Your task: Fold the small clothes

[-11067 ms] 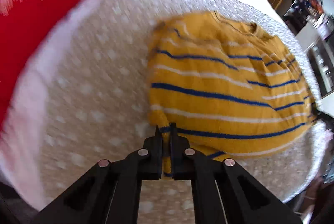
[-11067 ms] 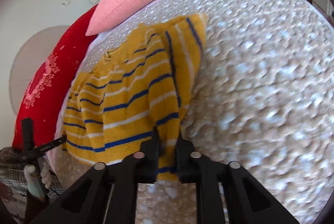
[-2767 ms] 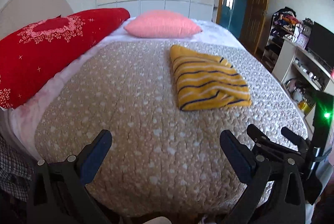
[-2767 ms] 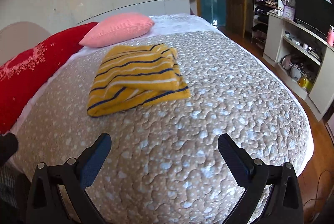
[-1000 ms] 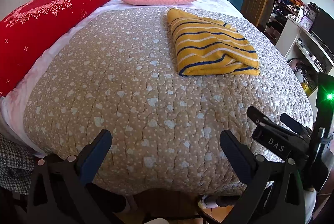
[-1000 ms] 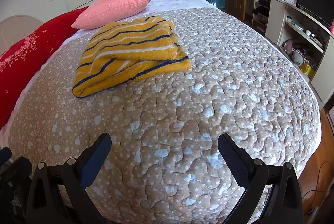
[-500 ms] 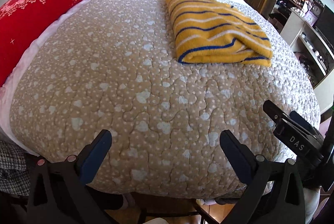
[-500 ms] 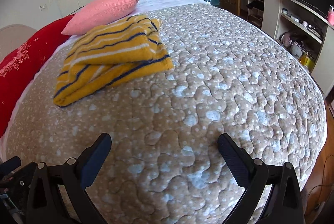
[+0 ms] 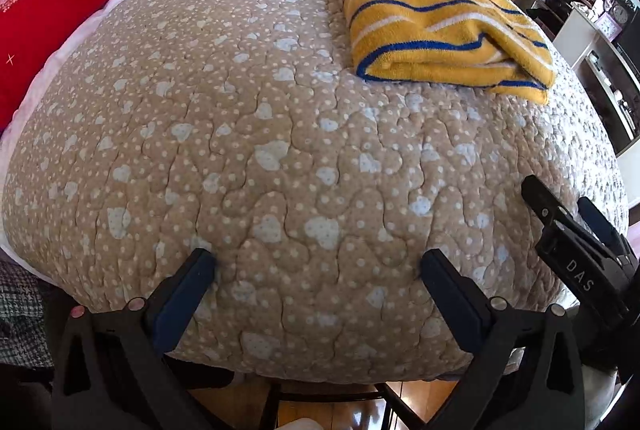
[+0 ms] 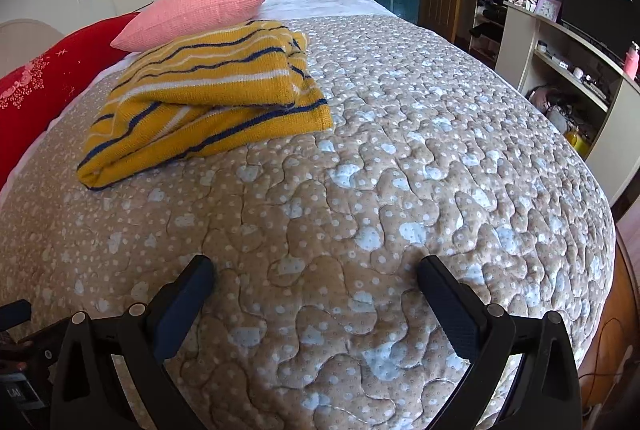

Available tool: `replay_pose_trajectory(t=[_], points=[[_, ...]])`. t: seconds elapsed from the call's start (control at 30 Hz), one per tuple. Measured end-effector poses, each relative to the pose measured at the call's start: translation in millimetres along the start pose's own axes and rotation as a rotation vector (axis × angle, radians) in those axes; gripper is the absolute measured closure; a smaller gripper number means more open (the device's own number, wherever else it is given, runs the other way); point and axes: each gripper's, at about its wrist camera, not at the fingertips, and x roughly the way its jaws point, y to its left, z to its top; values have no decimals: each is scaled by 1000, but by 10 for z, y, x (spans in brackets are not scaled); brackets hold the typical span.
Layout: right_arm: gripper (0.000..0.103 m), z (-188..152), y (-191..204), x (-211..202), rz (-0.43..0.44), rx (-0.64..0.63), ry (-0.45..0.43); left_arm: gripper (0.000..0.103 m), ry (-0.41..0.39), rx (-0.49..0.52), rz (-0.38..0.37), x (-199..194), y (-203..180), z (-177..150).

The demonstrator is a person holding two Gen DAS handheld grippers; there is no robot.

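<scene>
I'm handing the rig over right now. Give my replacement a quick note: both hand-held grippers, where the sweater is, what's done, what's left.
Left hand-held gripper: open, empty, at the near edge of the bed.
Right hand-held gripper: open, empty, also at the near edge.
Yellow striped sweater: folded into a compact stack, lying on the quilt toward the pink pillow, clear of both grippers.
Done: the fold looks complete.
Left: no other garment is in view; perhaps square up the slightly uneven lower layer.

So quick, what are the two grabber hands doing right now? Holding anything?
Left gripper: open, holding nothing, low over the quilt.
Right gripper: open, holding nothing. The folded yellow sweater lies apart from both.
</scene>
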Motion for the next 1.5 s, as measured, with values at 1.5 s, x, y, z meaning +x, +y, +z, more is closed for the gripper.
replay_pose_trajectory(t=[1.5], points=[[1, 57, -26, -104, -9, -13, 28, 0, -75, 7, 0, -397, -99, -110]])
